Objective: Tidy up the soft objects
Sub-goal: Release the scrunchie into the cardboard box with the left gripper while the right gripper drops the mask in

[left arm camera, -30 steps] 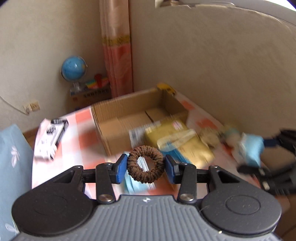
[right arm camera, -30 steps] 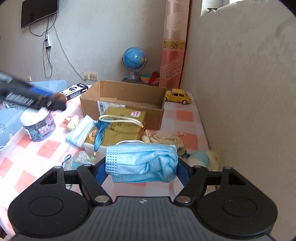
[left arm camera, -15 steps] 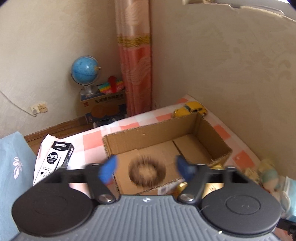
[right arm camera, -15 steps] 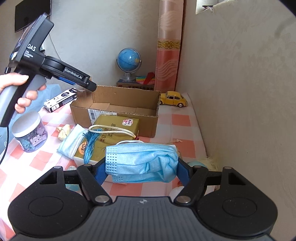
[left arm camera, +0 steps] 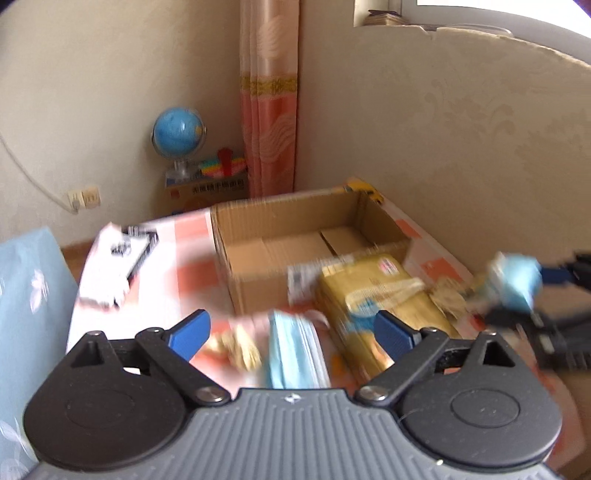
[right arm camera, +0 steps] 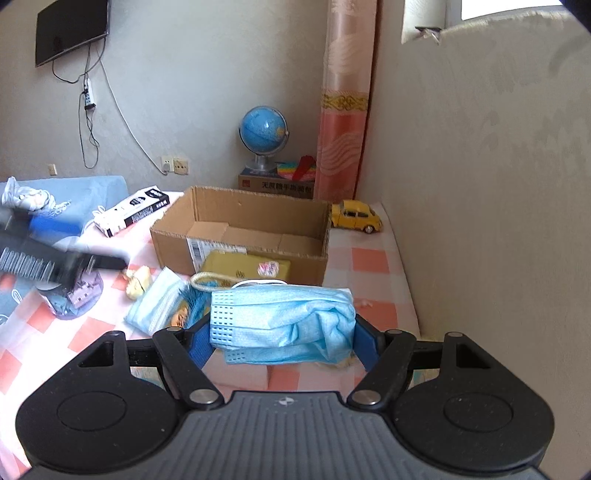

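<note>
Blue mask was limp, light; right gripper fingers pinched its bunched middle. Left gripper gaped wide, empty.

Blue globe on stand, atop a printed carton; yellow toy car by the wall; wall-mounted television; peach curtain; clear jar, partly hidden; wall socket.

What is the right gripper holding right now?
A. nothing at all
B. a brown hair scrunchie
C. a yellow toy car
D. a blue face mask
D: the right gripper is shut on a crumpled blue face mask pinched between its blue pads, while the yellow toy car sits far off beside the cardboard box.
</note>
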`<action>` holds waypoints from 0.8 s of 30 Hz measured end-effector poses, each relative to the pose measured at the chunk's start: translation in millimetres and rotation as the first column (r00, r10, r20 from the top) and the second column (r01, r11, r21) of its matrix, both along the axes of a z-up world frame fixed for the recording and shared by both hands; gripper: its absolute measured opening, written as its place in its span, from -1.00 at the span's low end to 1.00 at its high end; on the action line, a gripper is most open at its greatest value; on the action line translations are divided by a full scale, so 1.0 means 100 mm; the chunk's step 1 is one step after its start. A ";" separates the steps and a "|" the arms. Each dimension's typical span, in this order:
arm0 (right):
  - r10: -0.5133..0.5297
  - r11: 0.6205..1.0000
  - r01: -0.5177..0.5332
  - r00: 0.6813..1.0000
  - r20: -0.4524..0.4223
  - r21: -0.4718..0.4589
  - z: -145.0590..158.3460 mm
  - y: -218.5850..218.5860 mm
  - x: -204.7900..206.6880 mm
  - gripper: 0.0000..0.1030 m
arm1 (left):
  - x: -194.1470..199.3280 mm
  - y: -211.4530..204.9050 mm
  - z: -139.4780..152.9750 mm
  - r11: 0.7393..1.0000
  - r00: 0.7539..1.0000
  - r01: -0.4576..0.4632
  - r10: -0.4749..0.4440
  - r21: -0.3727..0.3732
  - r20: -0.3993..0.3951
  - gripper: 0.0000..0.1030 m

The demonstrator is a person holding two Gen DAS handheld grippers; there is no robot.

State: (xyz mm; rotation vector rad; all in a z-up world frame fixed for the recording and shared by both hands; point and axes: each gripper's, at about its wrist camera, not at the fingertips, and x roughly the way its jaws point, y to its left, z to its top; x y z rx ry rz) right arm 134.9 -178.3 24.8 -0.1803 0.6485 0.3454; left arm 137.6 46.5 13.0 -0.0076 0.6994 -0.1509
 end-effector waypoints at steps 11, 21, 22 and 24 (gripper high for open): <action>0.029 0.999 -0.029 1.000 0.002 0.019 0.22 0.24 0.61 0.50 | -0.54 0.05 -0.26 0.993 0.997 -0.075 0.073 -0.088 -0.017 0.85; 0.031 1.000 -0.031 0.999 -0.008 -0.002 0.23 0.60 1.48 0.54 | -0.52 0.23 -0.36 0.986 0.991 -0.137 0.136 -0.094 -0.018 0.86; 0.030 1.000 -0.030 0.999 -0.013 -0.003 0.21 0.63 1.55 0.57 | -0.52 0.25 -0.37 0.985 0.990 -0.140 0.139 -0.104 -0.019 0.87; 0.032 0.999 -0.032 0.999 -0.017 -0.010 0.17 0.67 1.64 0.86 | -0.52 0.31 -0.40 0.980 0.989 -0.147 0.145 -0.133 -0.025 0.89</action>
